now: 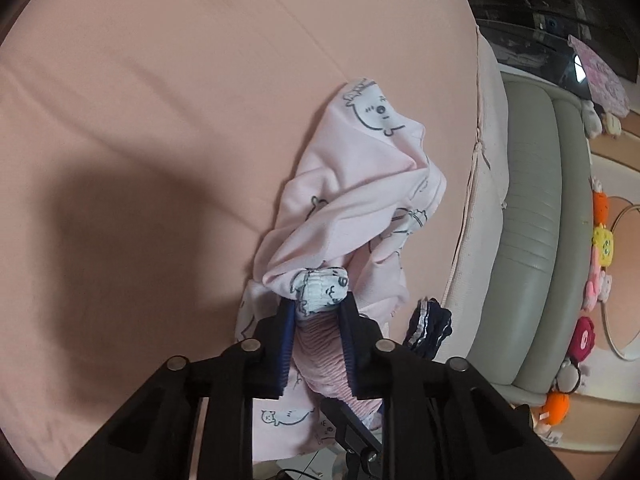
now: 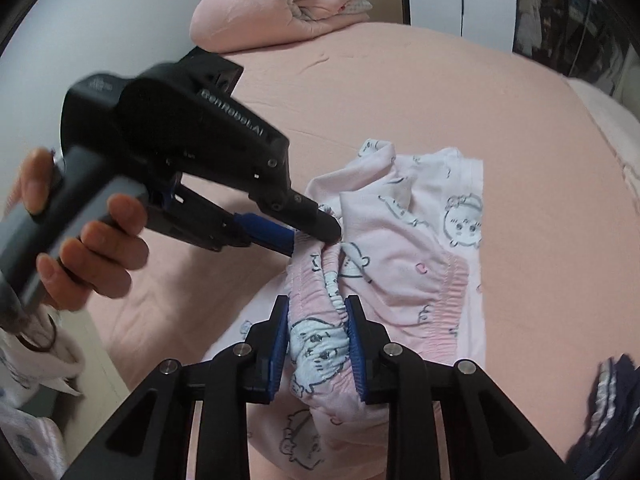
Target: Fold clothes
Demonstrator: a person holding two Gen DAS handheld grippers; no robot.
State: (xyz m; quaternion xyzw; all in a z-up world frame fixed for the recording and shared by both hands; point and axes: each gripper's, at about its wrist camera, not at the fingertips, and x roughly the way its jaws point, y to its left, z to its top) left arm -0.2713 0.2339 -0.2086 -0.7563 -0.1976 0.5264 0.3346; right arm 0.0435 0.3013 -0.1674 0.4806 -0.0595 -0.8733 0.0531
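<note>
Pyjama trousers, pink with cartoon print, lie bunched on the bed; left tool and right tool each pinch the elastic waistband.

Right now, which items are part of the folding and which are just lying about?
In the job:
pink cartoon-print garment
left claw, clamped on it
right claw, clamped on it

Lying about:
rolled pink quilt
dark navy striped garment
plush toys
</note>
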